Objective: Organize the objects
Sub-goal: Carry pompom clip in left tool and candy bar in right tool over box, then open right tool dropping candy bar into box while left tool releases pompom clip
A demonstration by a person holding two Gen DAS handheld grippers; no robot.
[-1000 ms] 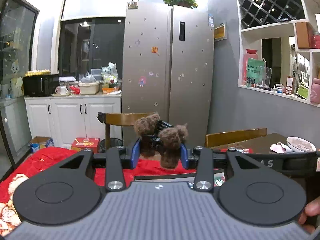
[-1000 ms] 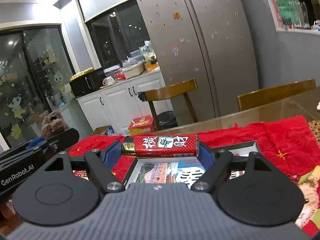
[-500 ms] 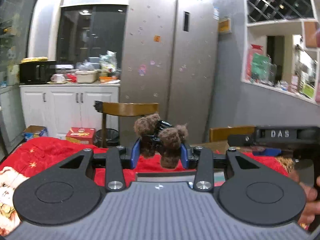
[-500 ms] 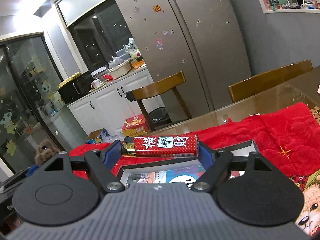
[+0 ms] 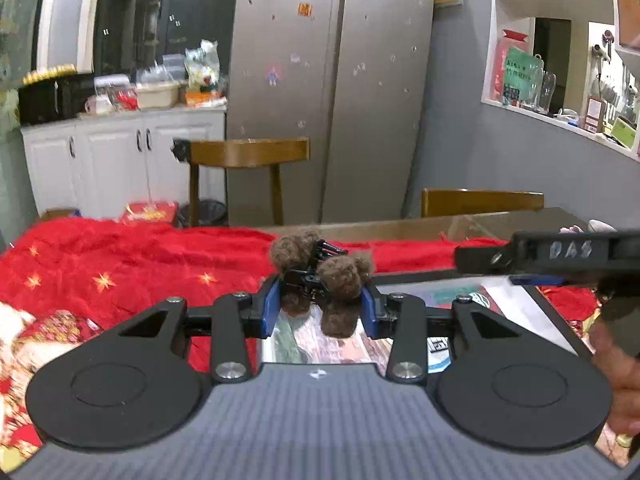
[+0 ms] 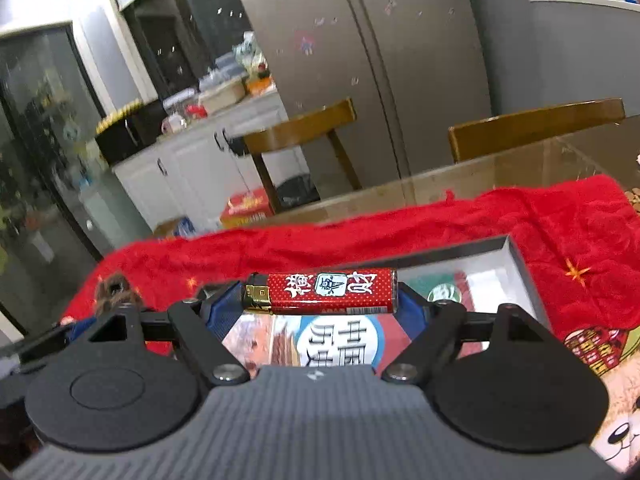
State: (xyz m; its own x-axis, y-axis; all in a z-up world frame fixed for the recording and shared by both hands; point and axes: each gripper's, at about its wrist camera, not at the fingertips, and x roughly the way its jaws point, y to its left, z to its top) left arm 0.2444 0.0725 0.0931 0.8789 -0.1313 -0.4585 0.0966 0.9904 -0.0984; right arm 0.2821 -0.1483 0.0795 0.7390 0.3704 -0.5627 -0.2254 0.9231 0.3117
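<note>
My left gripper point(image 5: 318, 304) is shut on a black hair clip with brown fuzzy pom-poms point(image 5: 340, 280), held above the near end of a shallow box point(image 5: 532, 300) with a printed picture inside. My right gripper point(image 6: 322, 300) is shut on a red lighter point(image 6: 328, 290) with white characters, clamped end to end across its blue pads, over the same box point(image 6: 516, 252). The right gripper's body point(image 5: 560, 252) reaches in from the right in the left wrist view. The fuzzy clip point(image 6: 114, 290) shows at the left in the right wrist view.
A red cloth point(image 5: 120, 264) with gold stars covers the glass table point(image 6: 460, 176). Wooden chairs point(image 5: 248, 156) point(image 6: 536, 128) stand behind it, with a steel fridge point(image 5: 332, 80), white cabinets point(image 5: 120, 152) and a wall shelf point(image 5: 560, 92) beyond. A hand point(image 5: 616, 384) shows at right.
Both grippers have sunk and tipped down toward the box on the red cloth, each keeping its grip. The right gripper now sits beside the left one in the left wrist view.
</note>
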